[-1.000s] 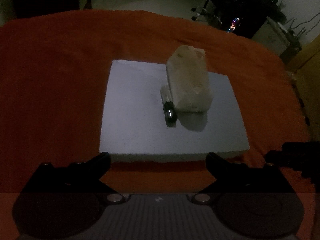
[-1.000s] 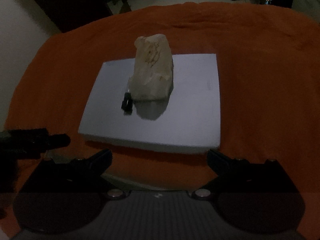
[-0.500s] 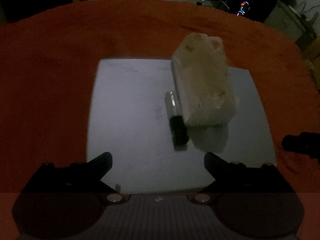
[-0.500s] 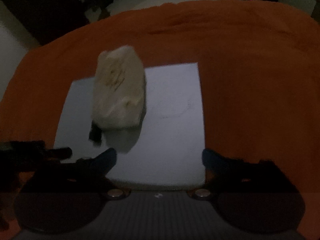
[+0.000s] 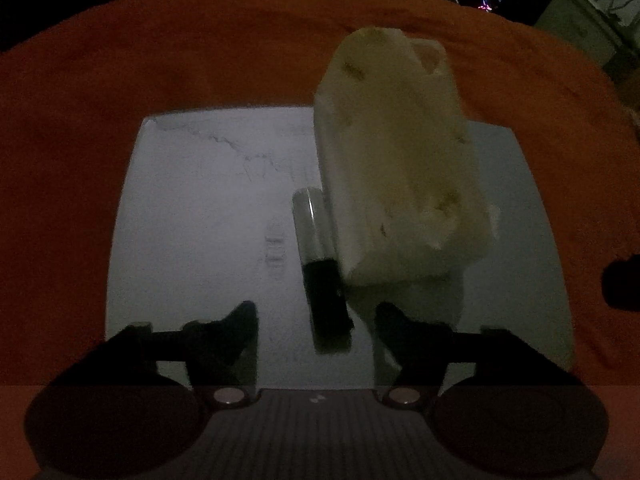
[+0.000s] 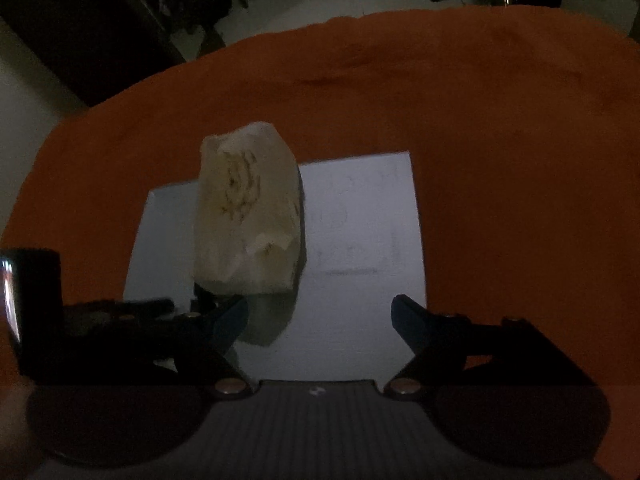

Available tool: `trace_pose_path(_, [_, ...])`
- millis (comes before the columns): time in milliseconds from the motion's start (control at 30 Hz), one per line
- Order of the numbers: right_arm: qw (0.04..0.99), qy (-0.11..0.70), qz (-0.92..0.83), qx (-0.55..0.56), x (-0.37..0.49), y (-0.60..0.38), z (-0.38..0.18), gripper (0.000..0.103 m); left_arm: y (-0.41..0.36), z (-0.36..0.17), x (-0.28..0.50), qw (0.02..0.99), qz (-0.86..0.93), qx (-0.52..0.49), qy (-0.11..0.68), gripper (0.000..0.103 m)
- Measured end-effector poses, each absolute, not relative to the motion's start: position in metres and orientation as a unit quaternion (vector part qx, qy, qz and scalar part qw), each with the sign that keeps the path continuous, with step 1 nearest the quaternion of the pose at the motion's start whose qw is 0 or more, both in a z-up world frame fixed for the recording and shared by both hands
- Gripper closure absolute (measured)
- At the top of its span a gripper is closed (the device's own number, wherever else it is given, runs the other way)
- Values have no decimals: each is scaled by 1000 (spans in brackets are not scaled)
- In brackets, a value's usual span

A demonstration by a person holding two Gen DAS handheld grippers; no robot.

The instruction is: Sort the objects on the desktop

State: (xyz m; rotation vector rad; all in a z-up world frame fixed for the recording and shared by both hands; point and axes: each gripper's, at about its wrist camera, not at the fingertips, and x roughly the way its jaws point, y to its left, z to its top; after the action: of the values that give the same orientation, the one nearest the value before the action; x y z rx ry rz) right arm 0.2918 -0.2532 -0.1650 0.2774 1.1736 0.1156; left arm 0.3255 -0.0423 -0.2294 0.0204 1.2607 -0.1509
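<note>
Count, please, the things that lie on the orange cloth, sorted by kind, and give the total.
Flat grey-white board: 1
Pale cream pouch, lying on the board: 1
Pen-like stick, silver and black, beside the pouch: 1
Total: 3
The orange cloth itself and the two tongs are not counted.

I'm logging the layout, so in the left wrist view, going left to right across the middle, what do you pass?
Orange cloth → white board → small cylinder with a dark end → pale cream block → the board again → the cloth again.
</note>
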Motion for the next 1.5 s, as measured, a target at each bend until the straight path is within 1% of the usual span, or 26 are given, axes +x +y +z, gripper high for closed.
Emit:
trace_pose_path(33, [821,553,52,130,291,-254,-166,21,-43,-230,327,806,-70,11,587,55])
trace_pose_path(100, [820,556,47,129,289,-255,-168,21,-42,-231,328,808,-71,12,585,64])
trace_pose_path(133, [820,557,44,129,287,-255,-169,21,-43,-231,328,808,-73,14,584,78])
trace_pose_path(167, [819,558,42,128,286,-255,-170,20,-43,-231,328,808,-75,15,584,85])
trace_pose_path(533, [799,587,62,114,276,-228,-191,21,-35,-205,294,821,-110,25,560,86])
trace_pose_path(633, [792,594,62,128,275,-226,-194,21,-34,-197,283,825,-121,29,552,86])
trace_pose_path(900, [760,608,68,217,278,-227,-200,19,-30,-179,260,833,-147,35,533,86])
trace_pose_path(1067, [698,636,58,325,286,-222,-230,17,-31,-180,257,831,-155,35,532,86])
trace_pose_path(1167, [675,643,45,359,296,-215,-244,17,-31,-184,256,829,-154,38,536,86])
trace_pose_path(1233, [672,643,45,365,305,-208,-246,20,-31,-188,255,827,-155,39,538,86])
trace_pose_path(1300, [674,641,59,363,313,-198,-242,30,-31,-190,254,826,-158,38,540,86])
trace_pose_path(1367, [674,644,70,355,320,-187,-239,35,-31,-192,252,827,-163,40,536,86])
trace_pose_path(1500, [670,665,57,325,330,-166,-244,35,-33,-196,249,826,-162,43,538,86])
